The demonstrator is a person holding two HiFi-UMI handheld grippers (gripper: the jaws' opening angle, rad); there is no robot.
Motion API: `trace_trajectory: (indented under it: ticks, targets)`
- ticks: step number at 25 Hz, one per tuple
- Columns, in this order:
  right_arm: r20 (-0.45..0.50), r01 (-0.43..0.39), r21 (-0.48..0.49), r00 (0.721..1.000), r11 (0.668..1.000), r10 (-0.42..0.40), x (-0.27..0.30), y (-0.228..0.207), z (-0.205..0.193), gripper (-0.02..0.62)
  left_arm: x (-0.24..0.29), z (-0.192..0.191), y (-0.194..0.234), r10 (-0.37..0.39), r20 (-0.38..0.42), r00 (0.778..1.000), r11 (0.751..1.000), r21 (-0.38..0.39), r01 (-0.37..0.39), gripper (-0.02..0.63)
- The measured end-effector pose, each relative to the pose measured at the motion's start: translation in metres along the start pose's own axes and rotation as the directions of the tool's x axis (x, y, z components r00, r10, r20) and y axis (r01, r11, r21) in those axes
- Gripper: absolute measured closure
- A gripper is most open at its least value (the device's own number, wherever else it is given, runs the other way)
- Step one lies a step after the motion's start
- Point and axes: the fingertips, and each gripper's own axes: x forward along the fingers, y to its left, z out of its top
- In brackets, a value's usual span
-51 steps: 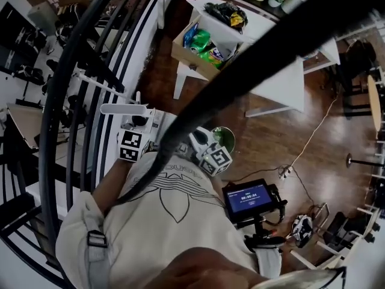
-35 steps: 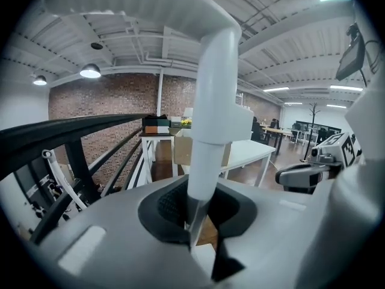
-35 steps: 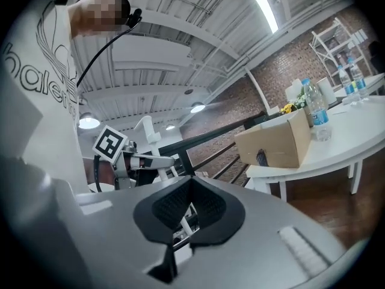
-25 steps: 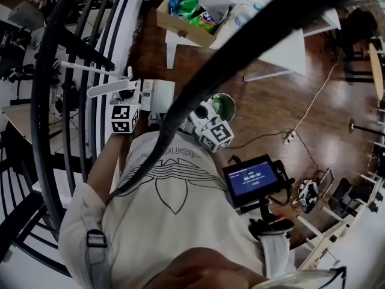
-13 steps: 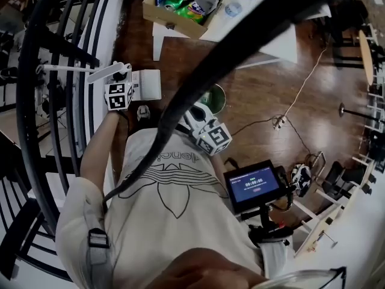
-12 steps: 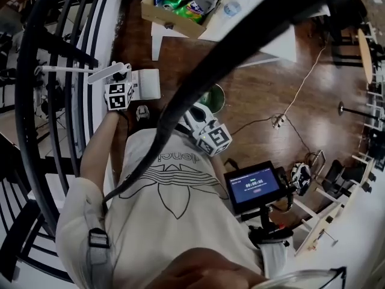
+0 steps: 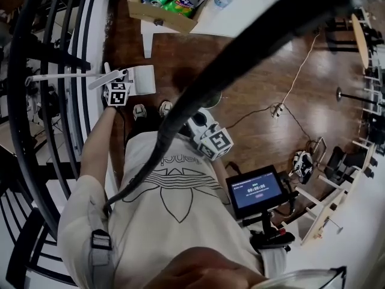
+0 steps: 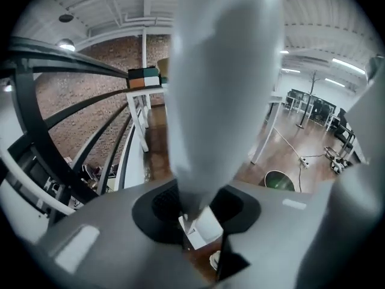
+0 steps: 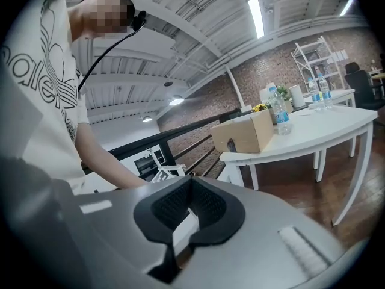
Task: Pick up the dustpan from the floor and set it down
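Note:
The white dustpan (image 7: pixel 141 79) is low by the floor beside the black railing, and its handle (image 7: pixel 107 79) runs off to the left. My left gripper (image 7: pixel 122 79) is shut on that handle, though its jaws are opening. In the left gripper view the handle (image 8: pixel 222 89) rises thick and blurred from between the jaws of the left gripper (image 8: pixel 195 212). The pan (image 8: pixel 204 230) shows through the gap below. My right gripper (image 7: pixel 195 120) hangs in front of the person's chest. In the right gripper view, the right gripper (image 9: pixel 183 230) is shut with nothing in it.
A black curved railing (image 7: pixel 54 41) runs along the left. A white table (image 7: pixel 240 11) with a cardboard box (image 7: pixel 162 5) of snacks stands ahead. A green bin (image 8: pixel 278 180) sits on the wooden floor. The person's shoes (image 7: pixel 139 110) are beside the pan. A power cable (image 7: pixel 278 109) lies to the right.
The left gripper has gone down towards the floor with the dustpan, farther from the head camera and towards the railing. The right gripper has shifted only slightly.

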Motion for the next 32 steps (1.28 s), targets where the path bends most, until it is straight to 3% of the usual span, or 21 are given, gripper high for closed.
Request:
trace_trajectory:
  ticks: [2, 4, 7, 8, 10, 13, 16, 20, 23, 25, 29, 32]
  targets:
    - [0.005, -0.003, 0.006, 1.000, 1.000, 0.003, 0.002, -0.002, -0.001, 0.594, -0.002, 0.005, 0.003, 0.025, -0.005, 1.000, 1.000, 0.018, -0.024, 0.353]
    - [0.011, -0.008, 0.009, 1.000, 1.000, 0.008, 0.003, 0.000, 0.001, 0.594, -0.018, 0.006, 0.010, 0.110, -0.005, 0.994, 0.993, 0.036, -0.109, 0.350]
    - [0.025, -0.035, 0.008, 0.999, 0.999, 0.035, 0.012, 0.004, 0.005, 0.594, -0.060, -0.004, 0.019, 0.251, 0.010, 0.968, 0.968, -0.014, -0.251, 0.356]
    - [0.035, -0.046, 0.002, 0.998, 0.999, 0.046, 0.016, 0.004, 0.008, 0.594, -0.078, -0.004, 0.021, 0.303, 0.052, 0.952, 0.953, -0.034, -0.302, 0.378]
    - [0.059, -0.061, -0.008, 0.996, 0.998, 0.061, 0.023, 0.003, 0.017, 0.594, -0.118, 0.003, 0.019, 0.355, 0.149, 0.923, 0.935, -0.045, -0.353, 0.585]
    - [0.092, -0.066, -0.020, 0.993, 0.998, 0.068, 0.030, -0.001, 0.029, 0.594, -0.158, 0.015, -0.014, 0.190, 0.191, 0.963, 0.982, -0.026, -0.189, 0.586]
    - [0.109, -0.075, -0.042, 0.991, 0.996, 0.079, 0.038, -0.003, 0.039, 0.594, -0.176, 0.038, -0.045, 0.033, 0.253, 0.967, 0.999, 0.007, -0.036, 0.586]
    - [0.098, -0.147, -0.057, 0.983, 0.987, 0.152, 0.053, 0.010, 0.041, 0.595, -0.187, 0.087, -0.077, -0.147, 0.345, 0.927, 0.984, -0.045, 0.172, 0.586]
    - [0.070, -0.184, -0.044, 0.980, 0.982, 0.187, 0.054, 0.012, 0.040, 0.594, -0.189, 0.123, -0.111, -0.292, 0.426, 0.856, 0.937, -0.052, 0.346, 0.586]
    - [0.054, -0.218, -0.040, 0.974, 0.975, 0.220, 0.057, 0.019, 0.037, 0.594, -0.191, 0.131, -0.132, -0.355, 0.433, 0.829, 0.916, -0.014, 0.400, 0.586]
    - [0.045, -0.260, -0.081, 0.963, 0.962, 0.264, 0.062, 0.032, 0.038, 0.595, -0.194, 0.129, -0.160, -0.435, 0.393, 0.810, 0.898, 0.123, 0.423, 0.586]
    - [0.048, -0.265, -0.098, 0.962, 0.959, 0.270, 0.064, 0.036, 0.036, 0.595, -0.194, 0.126, -0.157, -0.420, 0.379, 0.824, 0.906, 0.123, 0.405, 0.586]
